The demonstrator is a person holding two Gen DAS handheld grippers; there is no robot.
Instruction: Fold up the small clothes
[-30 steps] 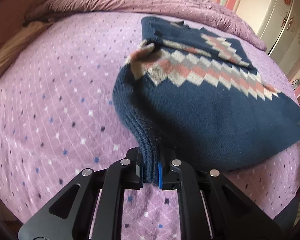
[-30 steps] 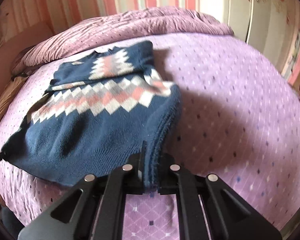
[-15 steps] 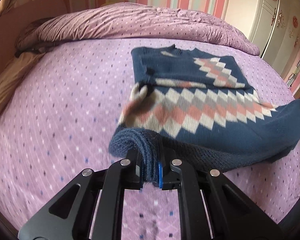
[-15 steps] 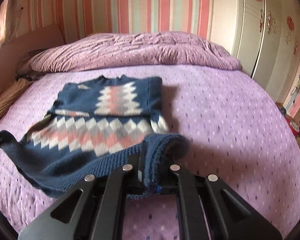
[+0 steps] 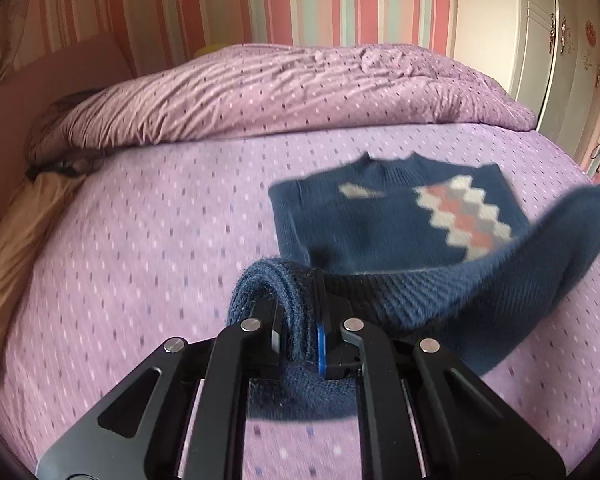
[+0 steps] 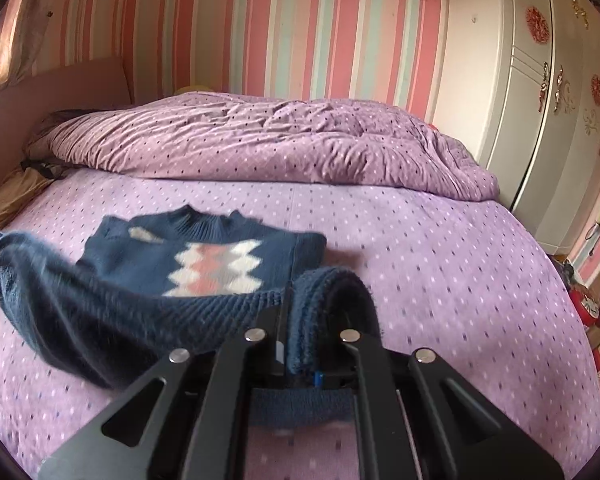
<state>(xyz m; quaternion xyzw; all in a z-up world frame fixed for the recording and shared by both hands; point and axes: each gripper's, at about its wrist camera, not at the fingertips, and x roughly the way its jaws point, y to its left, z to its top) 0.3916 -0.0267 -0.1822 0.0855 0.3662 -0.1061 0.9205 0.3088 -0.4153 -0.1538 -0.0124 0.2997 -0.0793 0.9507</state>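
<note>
Both the left gripper [image 5: 300,334] and right gripper [image 6: 300,346] are pinching the hem corners of the navy sweater [image 5: 384,216], its upper half lying on the bed [image 5: 148,216]. Keeping the hem taut and level, aligning it with the collar before lowering, should be giving a clean fold.

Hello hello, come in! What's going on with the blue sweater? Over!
Left tool shut on sweater hem. Right tool shut on the other hem corner. Hem lifted off the bed, collar end lying flat. Nothing in the way.
</note>
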